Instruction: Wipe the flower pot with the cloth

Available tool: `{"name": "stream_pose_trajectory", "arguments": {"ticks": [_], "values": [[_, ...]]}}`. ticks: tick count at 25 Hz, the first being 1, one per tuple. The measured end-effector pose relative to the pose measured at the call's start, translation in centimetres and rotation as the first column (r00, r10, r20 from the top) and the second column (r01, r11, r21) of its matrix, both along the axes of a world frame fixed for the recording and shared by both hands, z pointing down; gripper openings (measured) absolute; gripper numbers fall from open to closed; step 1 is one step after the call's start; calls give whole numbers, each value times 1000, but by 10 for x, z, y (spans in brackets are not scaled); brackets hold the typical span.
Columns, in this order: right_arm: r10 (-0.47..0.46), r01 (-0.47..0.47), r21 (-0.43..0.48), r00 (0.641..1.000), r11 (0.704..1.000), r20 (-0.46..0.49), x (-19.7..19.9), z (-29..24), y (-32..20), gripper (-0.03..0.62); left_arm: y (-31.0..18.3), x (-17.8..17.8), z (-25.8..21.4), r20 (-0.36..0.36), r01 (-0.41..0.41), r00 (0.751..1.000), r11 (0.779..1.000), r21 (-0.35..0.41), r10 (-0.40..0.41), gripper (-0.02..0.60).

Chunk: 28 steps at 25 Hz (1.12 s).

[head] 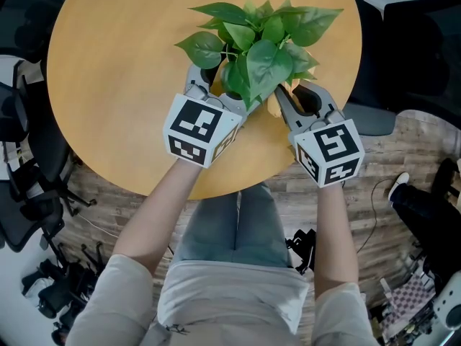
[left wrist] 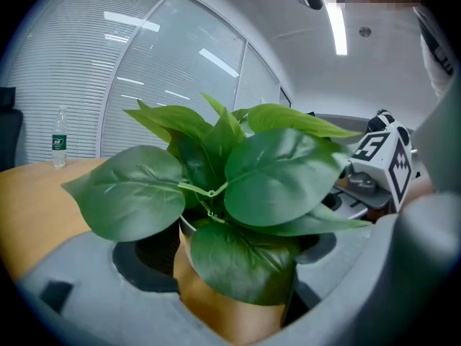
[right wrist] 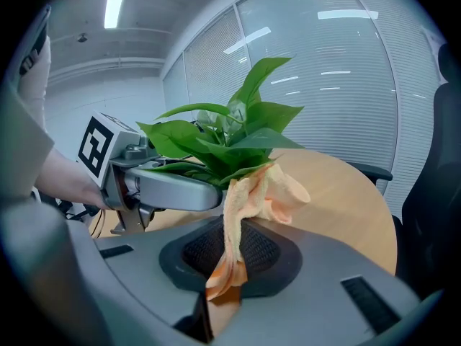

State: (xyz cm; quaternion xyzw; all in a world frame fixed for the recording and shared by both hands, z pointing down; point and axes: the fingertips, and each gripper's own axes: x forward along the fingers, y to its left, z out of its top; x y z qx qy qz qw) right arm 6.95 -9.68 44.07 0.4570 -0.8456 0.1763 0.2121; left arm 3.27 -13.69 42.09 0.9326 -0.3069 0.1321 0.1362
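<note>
Leafy plant hides the tan flower pot (left wrist: pixel 232 317) from above.
Left claw (head: pixel 215 91) clamps the pot; right claw (head: pixel 301 99) pinches the peach cloth (right wrist: pixel 241 207).

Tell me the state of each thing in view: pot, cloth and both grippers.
left gripper: shut on the flower pot.
right gripper: shut on the cloth.
flower pot: upright on the table.
cloth: bunched, one end pinched, the rest up under the leaves.
water bottle: upright on the table.
</note>
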Motion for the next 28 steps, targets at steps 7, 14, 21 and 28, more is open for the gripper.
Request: {"name": "stream_pose_trajectory", "arguments": {"ticks": [7, 14, 21, 28], "values": [[-13, 13, -2, 1000, 1000, 1, -4, 2, 4, 46, 0, 1, 2, 5, 66, 998, 998, -14, -66, 445], [-3, 3, 1, 1000, 1000, 15, -11, 1, 6, 46, 1, -4, 1, 2, 127, 992, 992, -22, -127, 443], [2, -2, -3, 1000, 1000, 21, -5, 0, 7, 46, 2, 2, 1, 3, 145, 989, 989, -11, -145, 443], [-1, 1, -12, 999, 1000, 39, -3, 1, 11, 46, 6, 2, 1, 9, 135, 991, 991, -12, -135, 443]]}}
